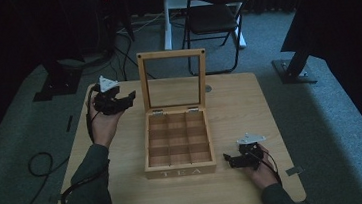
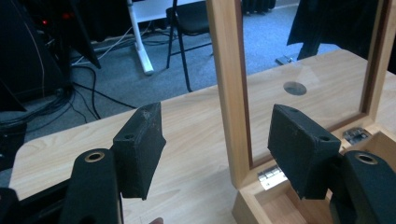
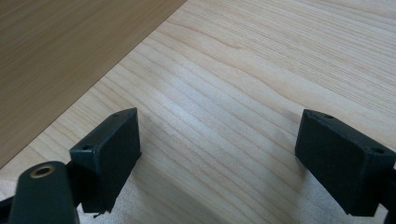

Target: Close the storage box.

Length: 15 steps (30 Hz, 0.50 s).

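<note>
A wooden tea box (image 1: 181, 172) marked TEA stands open mid-table, its several compartments empty. Its glass-paned lid (image 1: 170, 54) stands upright at the back. My left gripper (image 1: 127, 100) is held off the table just left of the lid, jaws open and aimed at it. In the left gripper view the lid's near frame post (image 2: 231, 93) rises beyond the gap of my open left gripper (image 2: 217, 137), with a hinge (image 2: 271, 176) below. My right gripper (image 1: 229, 160) rests low by the box's right front corner, open. In the right gripper view, the right gripper (image 3: 219, 149) spans bare table (image 3: 243, 93) beside the box wall (image 3: 60, 56).
A round grommet (image 1: 208, 88) sits in the table behind the lid. A black chair (image 1: 213, 18) and a white desk leg (image 1: 166, 18) stand beyond the table. Cables (image 1: 39, 163) lie on the carpet at left. Dark stand bases (image 1: 291, 68) flank the table.
</note>
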{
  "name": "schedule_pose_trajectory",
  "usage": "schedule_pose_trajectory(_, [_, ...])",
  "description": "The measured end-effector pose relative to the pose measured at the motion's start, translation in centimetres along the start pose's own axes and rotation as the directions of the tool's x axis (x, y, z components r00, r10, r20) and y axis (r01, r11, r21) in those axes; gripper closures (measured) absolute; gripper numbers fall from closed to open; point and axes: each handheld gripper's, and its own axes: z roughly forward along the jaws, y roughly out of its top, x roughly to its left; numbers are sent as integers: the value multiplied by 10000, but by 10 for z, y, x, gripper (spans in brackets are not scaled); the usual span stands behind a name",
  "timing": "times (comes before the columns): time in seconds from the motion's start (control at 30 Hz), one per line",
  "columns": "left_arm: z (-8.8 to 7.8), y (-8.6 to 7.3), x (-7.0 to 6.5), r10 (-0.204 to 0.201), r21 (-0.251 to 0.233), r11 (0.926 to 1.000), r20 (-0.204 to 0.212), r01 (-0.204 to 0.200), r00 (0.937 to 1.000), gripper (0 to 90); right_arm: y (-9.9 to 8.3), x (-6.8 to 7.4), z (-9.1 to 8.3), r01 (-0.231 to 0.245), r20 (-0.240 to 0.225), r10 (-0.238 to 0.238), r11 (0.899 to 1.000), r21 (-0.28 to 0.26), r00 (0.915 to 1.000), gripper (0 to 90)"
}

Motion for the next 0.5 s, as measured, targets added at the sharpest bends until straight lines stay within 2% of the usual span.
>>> schedule_pose_trajectory(0.13, [11, 10, 1, 325, 142, 9994, -138, -323, 9994, 360, 0, 0, 0, -6, 17, 6, 10000, 4, 10000, 137])
schedule_pose_trajectory(0.2, [13, 11, 2, 311, 126, 9994, -106, -310, 9995, 360, 0, 0, 0, -18, 17, 18, 10000, 6, 10000, 137])
schedule_pose_trajectory(0.3, [19, 15, 3, 78, -40, 10000, -4, -78, 10000, 359, 0, 0, 0, -19, 17, 19, 10000, 4, 10000, 137])
schedule_pose_trajectory(0.5, [33, 16, 2, 1, 145, 9999, 42, -1, 10000, 360, 0, 0, 0, -18, 18, 18, 10000, 6, 10000, 137])
